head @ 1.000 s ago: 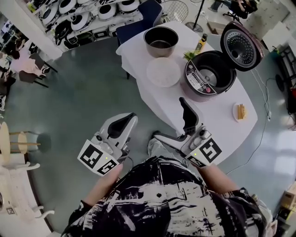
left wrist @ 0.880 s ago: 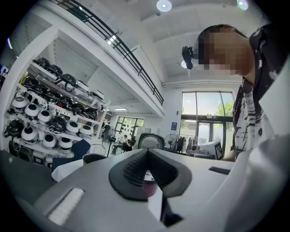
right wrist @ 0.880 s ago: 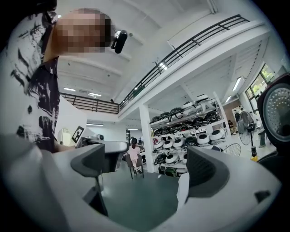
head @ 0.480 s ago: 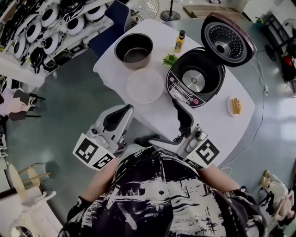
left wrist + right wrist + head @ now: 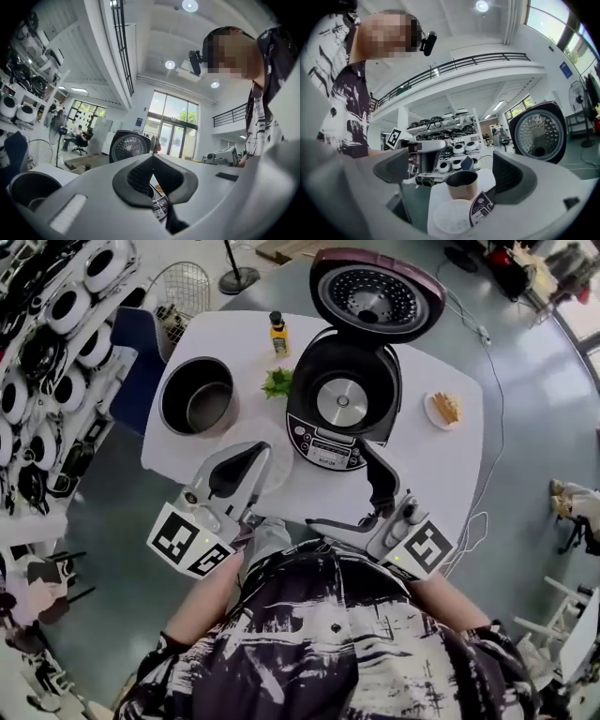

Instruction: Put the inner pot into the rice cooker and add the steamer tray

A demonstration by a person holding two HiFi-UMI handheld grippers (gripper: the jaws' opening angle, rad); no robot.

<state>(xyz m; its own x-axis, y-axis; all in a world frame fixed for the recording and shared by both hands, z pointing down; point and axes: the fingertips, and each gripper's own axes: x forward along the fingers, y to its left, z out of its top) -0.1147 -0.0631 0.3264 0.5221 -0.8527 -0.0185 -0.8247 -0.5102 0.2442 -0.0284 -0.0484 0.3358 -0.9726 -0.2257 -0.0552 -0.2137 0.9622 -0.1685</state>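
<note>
Grey floor (image 5: 544,427); white table (image 5: 441,457); shelving (image 5: 37,343) left; tall windows (image 5: 176,124); ceiling lights (image 5: 169,64).

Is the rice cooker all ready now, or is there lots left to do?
Lots left. Done: the rice cooker has its lid up, with no pot inside. In hand: nothing. The left gripper has its fingers shut on nothing, and the right gripper is open. Left: the inner pot and the steamer tray sit on the table and both must go in.

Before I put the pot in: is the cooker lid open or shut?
Open. The lid stands tipped back behind the cooker, whose bare inside shows.
</note>
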